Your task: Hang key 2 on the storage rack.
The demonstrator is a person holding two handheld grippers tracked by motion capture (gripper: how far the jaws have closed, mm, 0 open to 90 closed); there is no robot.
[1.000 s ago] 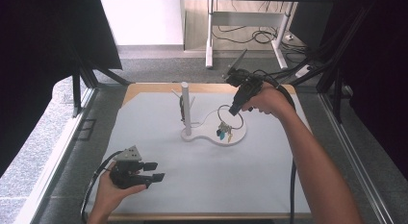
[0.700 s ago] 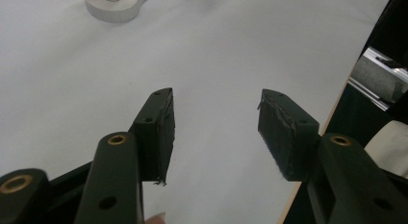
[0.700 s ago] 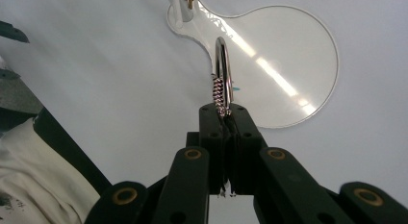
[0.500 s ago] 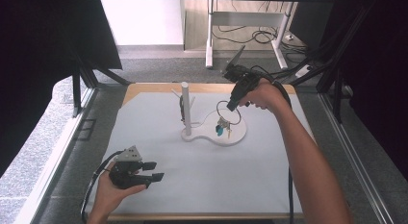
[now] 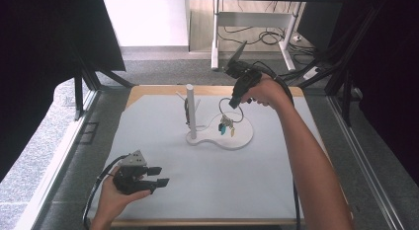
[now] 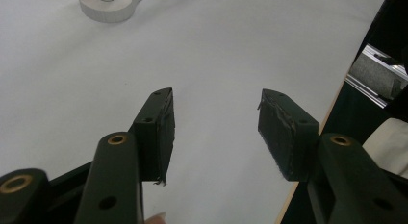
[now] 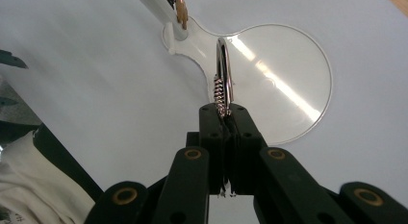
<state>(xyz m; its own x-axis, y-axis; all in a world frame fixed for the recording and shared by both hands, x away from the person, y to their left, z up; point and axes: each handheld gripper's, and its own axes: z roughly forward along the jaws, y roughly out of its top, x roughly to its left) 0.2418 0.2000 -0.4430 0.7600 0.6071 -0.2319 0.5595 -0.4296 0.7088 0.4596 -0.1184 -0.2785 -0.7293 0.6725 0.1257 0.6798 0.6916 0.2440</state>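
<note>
- Two hand-held grippers are over a worktop (image 5: pixel 163 190) covered by a pale grey-white sheet.
- Right gripper (image 5: pixel 232 102): held above the far right part of the worktop, pointing down. Its fingers (image 7: pixel 211 132) are pressed together, pinching a thin metal ring with a short coiled spring section (image 7: pixel 223 84).
- In the high view the ring (image 5: pixel 231 107) hangs from the fingertips with small teal and yellow charms (image 5: pixel 226 125) dangling beneath, over the round part of the base.
- White flat stand base with a round lobe (image 5: pixel 244 138): lies on the sheet at the centre far side. A white upright post (image 5: pixel 190 109) rises from its narrow end, with thin side pegs and a dark item hanging close to the post; this item is too small to identify.
- Whether the charms touch the base cannot be told.
- Left gripper (image 5: pixel 157 175): held at the near left of the worktop, well apart from the stand. Its fingers (image 6: pixel 156 132) are spread wide with nothing between them, only bare sheet below.
- The left gripper view shows the edge of the base (image 6: pixel 110 10) at top left.
</note>
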